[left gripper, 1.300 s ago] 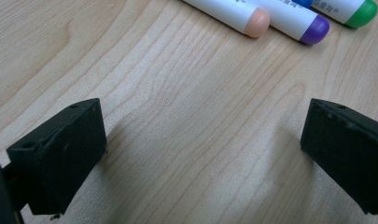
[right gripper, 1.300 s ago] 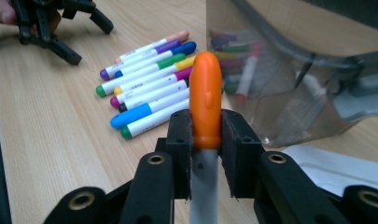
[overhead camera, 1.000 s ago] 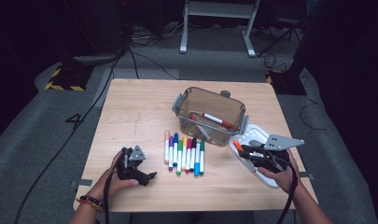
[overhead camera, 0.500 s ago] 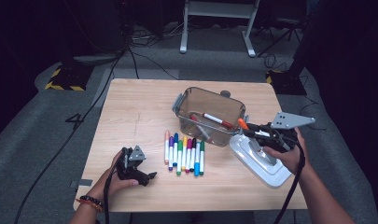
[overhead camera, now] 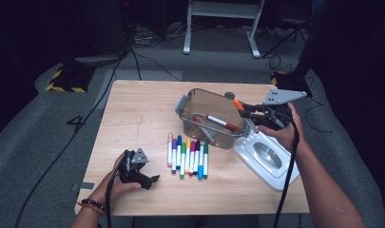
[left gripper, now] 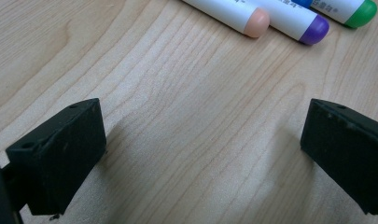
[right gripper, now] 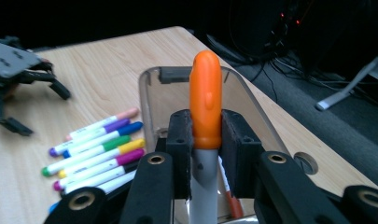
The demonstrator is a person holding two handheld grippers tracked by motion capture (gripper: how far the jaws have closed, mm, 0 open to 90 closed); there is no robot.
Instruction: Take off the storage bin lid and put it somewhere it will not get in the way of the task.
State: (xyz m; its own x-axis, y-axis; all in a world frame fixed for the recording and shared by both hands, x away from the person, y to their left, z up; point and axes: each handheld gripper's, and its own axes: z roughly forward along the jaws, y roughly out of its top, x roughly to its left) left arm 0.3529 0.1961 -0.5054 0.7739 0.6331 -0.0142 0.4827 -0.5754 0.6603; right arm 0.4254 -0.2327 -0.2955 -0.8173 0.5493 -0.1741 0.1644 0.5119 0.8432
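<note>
While the left gripper (overhead camera: pixel 149 180) rests spread on the pale wooden table (overhead camera: pixel 138 109), the right gripper (overhead camera: pixel 245 110) pinches an orange-capped white marker (right gripper: pixel 206 116) at the clear plastic bin's (overhead camera: pixel 190 102) rim, likely needing release inside.

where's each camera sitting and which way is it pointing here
High view: above the person's side, facing forward and down on the table; both forearms, left tool, right tool.
Left gripper view: on the left tool, low over the wood; two black jaws apart.
Right gripper view: on the right tool, facing over the clear bin; jaws clamp an orange marker.
Shared: the marker row.
</note>
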